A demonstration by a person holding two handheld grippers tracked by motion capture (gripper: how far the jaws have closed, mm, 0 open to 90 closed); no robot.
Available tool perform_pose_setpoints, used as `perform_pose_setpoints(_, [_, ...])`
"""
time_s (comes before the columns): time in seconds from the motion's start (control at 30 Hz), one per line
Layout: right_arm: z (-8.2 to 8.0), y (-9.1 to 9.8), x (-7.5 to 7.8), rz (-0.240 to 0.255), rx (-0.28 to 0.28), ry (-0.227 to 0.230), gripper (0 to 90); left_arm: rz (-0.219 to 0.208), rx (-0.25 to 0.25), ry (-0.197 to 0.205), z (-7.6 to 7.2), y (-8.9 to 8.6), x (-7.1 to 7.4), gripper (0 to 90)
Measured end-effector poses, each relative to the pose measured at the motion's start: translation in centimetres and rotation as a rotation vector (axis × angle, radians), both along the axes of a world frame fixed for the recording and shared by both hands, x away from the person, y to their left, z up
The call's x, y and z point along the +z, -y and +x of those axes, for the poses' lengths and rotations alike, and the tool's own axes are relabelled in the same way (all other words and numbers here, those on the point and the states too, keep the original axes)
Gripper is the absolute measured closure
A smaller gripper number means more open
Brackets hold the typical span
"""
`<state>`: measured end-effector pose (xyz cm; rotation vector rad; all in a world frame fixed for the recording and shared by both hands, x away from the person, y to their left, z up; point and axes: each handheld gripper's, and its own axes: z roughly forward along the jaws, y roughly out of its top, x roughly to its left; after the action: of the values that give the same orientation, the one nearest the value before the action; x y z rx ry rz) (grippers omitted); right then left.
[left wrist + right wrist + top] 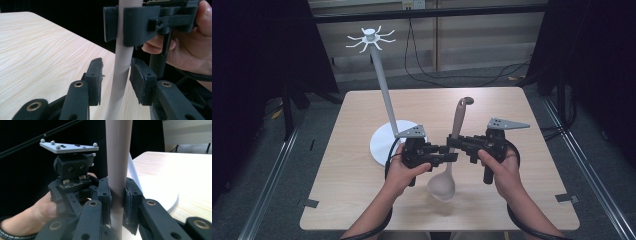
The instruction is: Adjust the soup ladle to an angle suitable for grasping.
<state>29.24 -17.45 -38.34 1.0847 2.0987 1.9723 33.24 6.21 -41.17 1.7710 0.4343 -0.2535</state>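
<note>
A taupe ladle (442, 186) hangs above the table's near middle, bowl down and handle pointing up and away. My right gripper (454, 143) comes in from the right and is shut on the handle (118, 157) at mid-length. Both its pads press on the handle in the right gripper view. My left gripper (450, 156) comes in from the left, just below the right one. Its jaws straddle the handle (122, 62), and a gap shows beside the left pad (96, 75), so it is open. The right gripper (132, 22) grips higher up the handle in the left gripper view.
A white utensil stand has a round base (384, 142) on the table left of the grippers. Its thin pole rises to a crown of hooks (371, 37). The base (160, 192) lies just behind the ladle. Black curtains flank the light wooden table (512, 200).
</note>
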Motion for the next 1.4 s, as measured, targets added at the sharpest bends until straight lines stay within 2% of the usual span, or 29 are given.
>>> perform_pose_setpoints(0.2, [0.0, -0.1, 0.0, 0.000, 0.030, 0.012, 78.0, -0.012, -0.014, 0.002, 0.0, -0.2, 0.1, 64.9])
perform_pose_setpoints(0.47, [0.1, 0.2, -0.1, -0.016, 0.069, 0.022, 78.0, -0.004, -0.036, 0.009, 0.1, -0.4, 0.3, 67.7])
perform_pose_setpoints(0.57, [0.1, 0.2, -0.2, -0.023, 0.078, 0.031, 77.9, 0.000, -0.055, 0.027, 0.0, -0.4, 0.4, 75.6])
perform_pose_setpoints(0.63, [0.1, 0.3, -0.3, -0.019, 0.078, 0.029, 77.9, 0.025, -0.059, 0.068, -0.2, -0.3, 0.7, 78.0])
perform_pose_setpoints(0.7, [0.2, 0.3, -0.4, 0.002, 0.073, 0.027, 76.9, 0.042, -0.044, 0.050, -0.3, -0.2, 0.9, 78.5])
perform_pose_setpoints(0.77, [0.2, 0.4, -0.4, 0.020, 0.050, 0.033, 68.9, 0.069, -0.015, 0.062, -0.3, -0.2, 0.9, 78.7])
perform_pose_setpoints(0.8, [0.2, 0.4, -0.4, 0.020, 0.050, 0.033, 68.9, 0.069, -0.015, 0.062, -0.3, -0.2, 0.9, 78.7])
perform_pose_setpoints(0.83, [0.0, 0.7, -0.1, 0.011, 0.019, 0.035, 58.3, 0.082, 0.012, 0.067, -0.3, -0.5, 0.9, 78.8])
perform_pose_setpoints(0.9, [-0.1, 0.9, -0.2, -0.007, 0.012, 0.039, 55.5, 0.081, 0.050, 0.063, -0.3, -0.8, 0.9, 78.8])
perform_pose_setpoints(1.1, [-0.6, 1.7, -0.9, -0.071, -0.029, 0.025, 34.0, 0.120, 0.131, 0.114, -0.5, -1.7, 1.7, 78.8])
perform_pose_setpoints(1.23, [-1.0, 2.0, -2.1, -0.141, -0.052, 0.020, 25.3, 0.140, 0.171, 0.149, -0.7, -1.9, 2.6, 78.8])
perform_pose_setpoints(1.4, [-1.6, 2.0, -3.6, -0.256, -0.098, 0.006, 16.9, 0.138, 0.196, 0.160, -0.8, -2.2, 3.4, 78.7])
